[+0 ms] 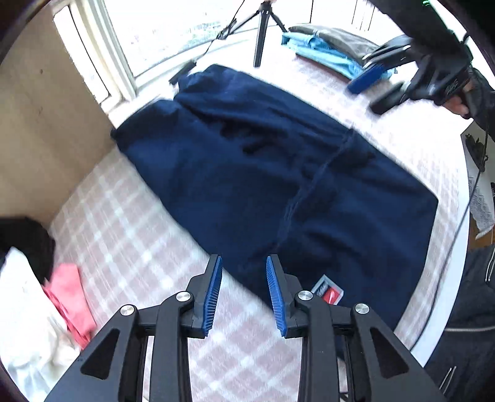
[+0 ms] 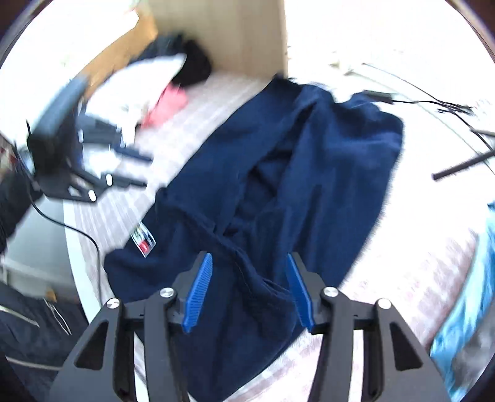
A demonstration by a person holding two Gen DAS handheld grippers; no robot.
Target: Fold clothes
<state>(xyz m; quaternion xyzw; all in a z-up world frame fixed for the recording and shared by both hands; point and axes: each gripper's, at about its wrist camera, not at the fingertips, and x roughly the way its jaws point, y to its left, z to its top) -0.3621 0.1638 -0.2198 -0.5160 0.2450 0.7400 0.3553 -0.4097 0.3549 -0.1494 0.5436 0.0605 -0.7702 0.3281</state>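
Navy garment [image 1: 272, 173] lies spread on the pink-check bed [image 1: 130, 235], partly folded w/ creases down the middle, label [image 1: 328, 289] near the edge. Left tongs [image 1: 244, 293] apart, nothing between; right tongs [image 2: 249, 290] apart too, hovering over the cloth, empty. Next fold, probably: regrip two corners on the same edge, lift evenly, lay across, smooth the ridge first. Other clothes pile [image 1: 37, 293] sits beside.

A pink-and-white checked cloth [image 1: 130, 216] is spread over the table, which is bounded by a beige wall [image 1: 40, 130] and lit by a bright window [image 1: 173, 27].
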